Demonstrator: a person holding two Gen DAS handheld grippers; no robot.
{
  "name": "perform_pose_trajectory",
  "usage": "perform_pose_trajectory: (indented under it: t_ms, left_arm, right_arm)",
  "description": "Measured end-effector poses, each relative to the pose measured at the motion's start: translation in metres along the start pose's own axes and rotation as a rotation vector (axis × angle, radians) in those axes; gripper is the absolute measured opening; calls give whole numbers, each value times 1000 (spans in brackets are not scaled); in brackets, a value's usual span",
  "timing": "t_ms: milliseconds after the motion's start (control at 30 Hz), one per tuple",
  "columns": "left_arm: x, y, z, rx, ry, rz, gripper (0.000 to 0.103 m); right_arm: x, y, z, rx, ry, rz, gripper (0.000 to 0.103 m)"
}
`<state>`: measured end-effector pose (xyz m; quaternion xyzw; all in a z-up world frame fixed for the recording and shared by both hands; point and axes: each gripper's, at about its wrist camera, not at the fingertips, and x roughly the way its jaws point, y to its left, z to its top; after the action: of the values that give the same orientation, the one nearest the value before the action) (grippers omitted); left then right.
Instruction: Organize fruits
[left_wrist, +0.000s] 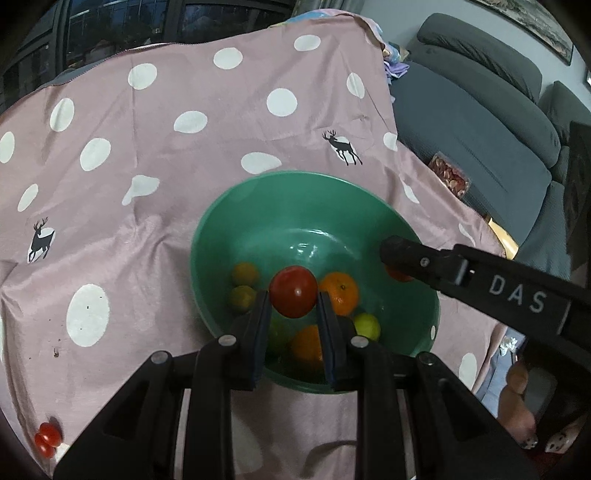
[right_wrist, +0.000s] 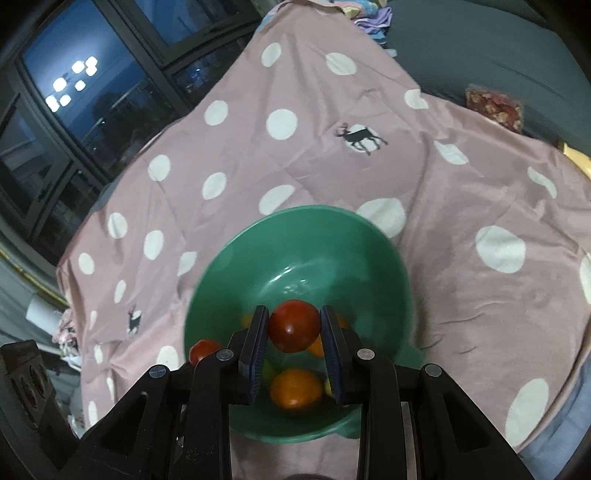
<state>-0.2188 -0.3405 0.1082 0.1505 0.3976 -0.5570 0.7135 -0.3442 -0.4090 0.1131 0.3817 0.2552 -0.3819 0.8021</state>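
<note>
A green bowl (left_wrist: 258, 206) stands on the pink dotted cloth; it also shows in the right wrist view (right_wrist: 306, 229). It holds oranges (left_wrist: 341, 291), small yellow-green fruits (left_wrist: 244, 273) and a lime (left_wrist: 367, 325). My left gripper (left_wrist: 293, 301) is shut on a red tomato (left_wrist: 293, 291) over the bowl. My right gripper (right_wrist: 294, 326) is shut on another red tomato (right_wrist: 294, 325) over the bowl, above an orange (right_wrist: 295, 387). The right gripper's arm (left_wrist: 480, 284) reaches in over the bowl's right rim. The left gripper's tomato (right_wrist: 203, 350) shows at the bowl's left rim.
Small red tomatoes (left_wrist: 46, 437) lie on the cloth at the near left. A grey sofa (left_wrist: 480, 122) with a snack packet (left_wrist: 450, 175) stands to the right. Dark windows (right_wrist: 74, 110) are behind the table.
</note>
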Motion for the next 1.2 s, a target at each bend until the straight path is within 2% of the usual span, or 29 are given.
perform_pose_trajectory:
  t_ms: [433, 600, 733, 800, 967, 1100, 1133, 1200]
  left_arm:
    - [19, -11, -2, 0, 35, -10, 24]
    - [10, -14, -4, 11, 19, -8, 38]
    - [-10, -6, -7, -15, -11, -12, 50]
    - [-24, 4, -10, -46, -32, -4, 54]
    - [-64, 35, -28, -102, -66, 51, 56]
    - [-98, 65, -48, -139, -100, 132, 58]
    - [-106, 73, -53, -152, -106, 159, 63]
    - [-124, 93, -65, -197, -129, 231, 64]
  right_arm:
    - [8, -11, 1, 24, 36, -6, 31]
    - [1, -13, 3, 34, 6, -21, 31]
    - [-9, -11, 4, 30, -36, 14, 45]
    - [-8, -8, 4, 21, -33, 24, 46]
    - [-6, 12, 0, -31, -12, 60, 46]
    - [-5, 39, -7, -111, 6, 95, 46]
    - [-5, 47, -10, -132, 10, 103, 46]
    - [-5, 63, -15, -175, 18, 122, 46]
